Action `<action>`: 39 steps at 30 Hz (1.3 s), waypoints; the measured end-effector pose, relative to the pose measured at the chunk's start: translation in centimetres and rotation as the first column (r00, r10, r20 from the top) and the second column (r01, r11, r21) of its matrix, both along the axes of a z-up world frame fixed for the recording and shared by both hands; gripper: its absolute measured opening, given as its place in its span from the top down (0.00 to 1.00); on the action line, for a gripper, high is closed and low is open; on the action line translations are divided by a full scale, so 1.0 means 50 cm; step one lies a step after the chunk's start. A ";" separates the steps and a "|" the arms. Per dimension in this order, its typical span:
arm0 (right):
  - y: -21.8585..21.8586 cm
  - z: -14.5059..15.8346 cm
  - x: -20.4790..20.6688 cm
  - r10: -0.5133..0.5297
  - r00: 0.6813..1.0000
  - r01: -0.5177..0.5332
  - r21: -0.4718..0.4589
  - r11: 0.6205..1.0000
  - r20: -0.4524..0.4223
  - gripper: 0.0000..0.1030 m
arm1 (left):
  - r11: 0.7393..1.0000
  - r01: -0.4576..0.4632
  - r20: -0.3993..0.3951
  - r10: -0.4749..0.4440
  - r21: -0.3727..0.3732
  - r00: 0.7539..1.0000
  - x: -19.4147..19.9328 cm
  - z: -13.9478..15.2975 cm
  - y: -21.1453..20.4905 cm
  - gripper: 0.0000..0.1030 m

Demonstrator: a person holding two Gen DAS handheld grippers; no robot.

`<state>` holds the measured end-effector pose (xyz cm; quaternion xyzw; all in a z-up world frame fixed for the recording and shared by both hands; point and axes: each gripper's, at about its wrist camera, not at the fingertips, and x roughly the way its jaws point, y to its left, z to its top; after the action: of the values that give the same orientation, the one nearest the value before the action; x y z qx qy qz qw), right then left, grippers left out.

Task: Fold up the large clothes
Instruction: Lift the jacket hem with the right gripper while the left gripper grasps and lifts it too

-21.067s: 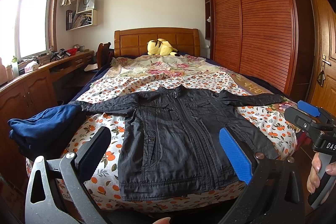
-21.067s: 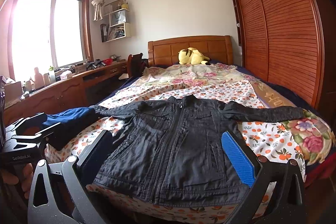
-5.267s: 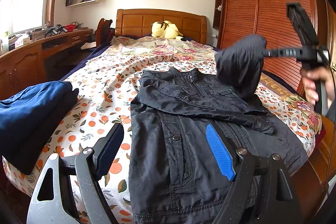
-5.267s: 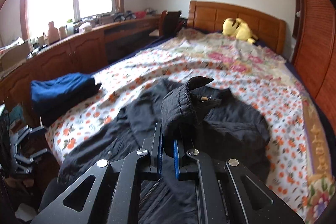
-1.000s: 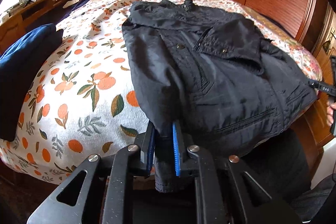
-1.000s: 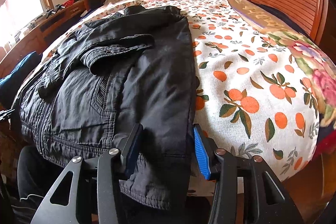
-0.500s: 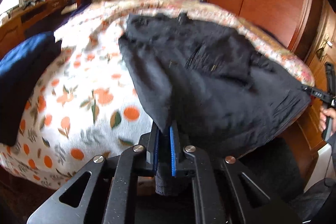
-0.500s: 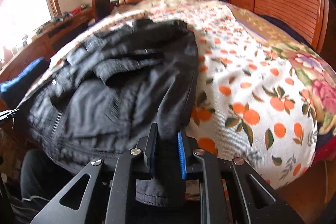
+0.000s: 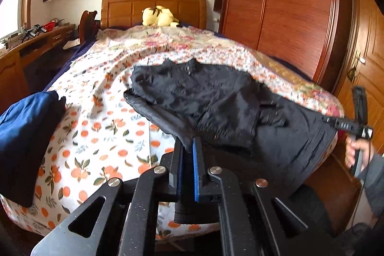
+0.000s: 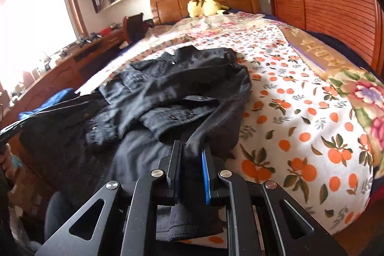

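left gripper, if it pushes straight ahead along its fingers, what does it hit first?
The black jacket itself: the left gripper is shut on its hem, and the folded sleeves lie directly ahead. Beyond that, probably the floral bedspread.

One black fabric jacket (image 9: 216, 97) lies ahead of the jaws. One folded dark blue garment pile (image 9: 21, 133) sits left of them. One yellow plush toy (image 10: 204, 7) rests far beyond. Two black grippers are in use: left gripper (image 9: 188, 150), right gripper (image 10: 192, 155).

Jacket (image 9: 216, 97) on bed (image 9: 100, 136), near foot; folded pile (image 9: 26, 133) left; plush toy (image 9: 159, 16) probably by headboard.
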<state>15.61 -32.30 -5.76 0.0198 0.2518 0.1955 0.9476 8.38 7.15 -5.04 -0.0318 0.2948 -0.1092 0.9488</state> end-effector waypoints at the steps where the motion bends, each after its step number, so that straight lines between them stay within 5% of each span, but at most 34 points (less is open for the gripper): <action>1: -0.005 0.007 -0.003 0.001 1.000 -0.001 0.013 1.000 0.007 0.88 | 1.000 -0.003 0.011 0.003 -0.010 1.000 -0.002 0.010 0.001 0.93; 6: -0.053 0.076 -0.016 -0.018 0.998 0.012 0.096 0.995 0.064 0.90 | 1.000 -0.015 0.078 0.017 -0.021 0.997 0.002 0.078 0.002 0.94; 15: -0.058 0.215 -0.085 -0.006 0.978 -0.005 0.055 0.998 0.206 0.91 | 1.000 -0.008 0.183 0.009 -0.005 0.983 -0.009 0.204 -0.002 0.94; 25: -0.086 0.285 -0.198 0.016 0.948 -0.050 0.099 0.994 0.316 0.91 | 0.997 -0.016 0.266 -0.003 0.070 0.964 -0.031 0.291 0.016 0.94; 32: -0.041 0.225 -0.001 -0.011 0.981 0.004 0.036 0.999 0.192 0.91 | 0.997 -0.061 0.132 0.053 0.053 0.990 0.151 0.202 0.083 0.94; 39: 0.006 0.175 0.241 -0.060 0.993 0.060 0.002 0.998 0.100 0.91 | 0.994 -0.068 0.079 0.060 0.091 0.995 0.297 0.139 0.100 0.94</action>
<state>27.67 -32.02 2.98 0.0171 0.2032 0.1675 0.9645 23.24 12.14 1.90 0.0075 0.2621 -0.0659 0.9628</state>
